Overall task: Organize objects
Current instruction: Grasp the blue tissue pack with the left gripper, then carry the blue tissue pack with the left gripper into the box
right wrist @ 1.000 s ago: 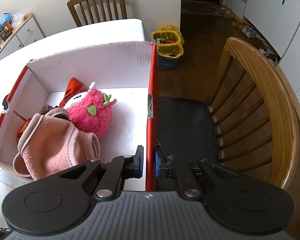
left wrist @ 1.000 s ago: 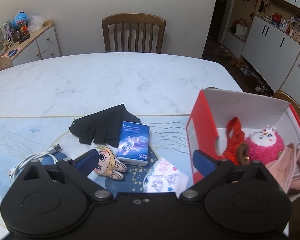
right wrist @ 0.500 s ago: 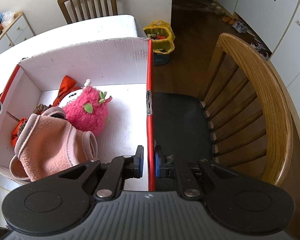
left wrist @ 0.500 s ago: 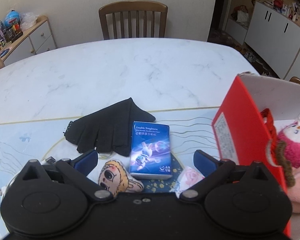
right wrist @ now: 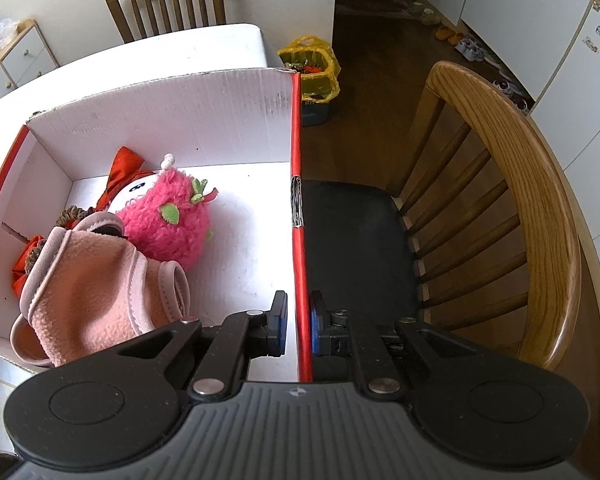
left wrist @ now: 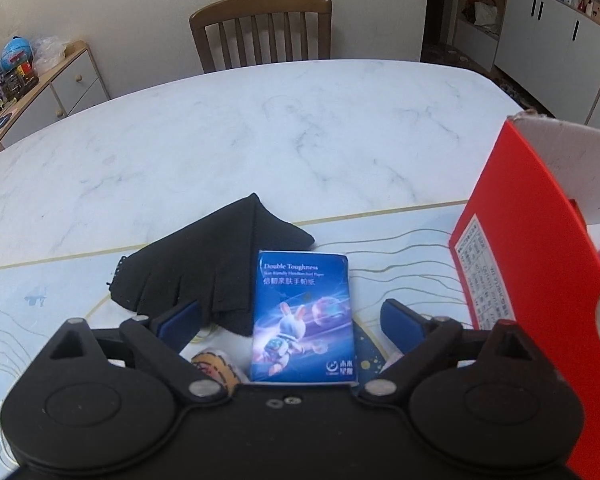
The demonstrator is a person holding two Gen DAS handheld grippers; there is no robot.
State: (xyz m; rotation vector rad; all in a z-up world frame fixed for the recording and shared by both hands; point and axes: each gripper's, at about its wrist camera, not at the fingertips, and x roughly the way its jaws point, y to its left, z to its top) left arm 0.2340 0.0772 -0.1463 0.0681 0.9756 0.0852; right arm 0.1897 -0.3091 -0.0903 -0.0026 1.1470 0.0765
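Observation:
A blue tissue pack [left wrist: 304, 316] lies on the table mat between the wide-spread fingers of my left gripper [left wrist: 292, 318], whose jaws are closing; the pads do not touch it. A black glove [left wrist: 204, 268] lies just behind and left of the pack. A small doll head [left wrist: 216, 368] peeks out under the left finger. The red box [left wrist: 516, 264] stands to the right. My right gripper [right wrist: 298, 326] is shut on the red box's right wall [right wrist: 297, 184]. Inside lie a pink plush toy [right wrist: 168, 216], a pink fleece garment [right wrist: 96, 296] and a red ribbon [right wrist: 120, 172].
The white marble table [left wrist: 260, 128] stretches beyond the mat. A wooden chair [left wrist: 260, 32] stands at its far side, another chair [right wrist: 500, 216] right beside the box. A sideboard [left wrist: 32, 84] with clutter is at far left. A yellow bag [right wrist: 312, 68] sits on the floor.
My left gripper has sunk and moved forward over the tissue pack, so the doll head and the cable slid under it. Its fingers have drawn in slightly. The right gripper kept its grip on the wall.

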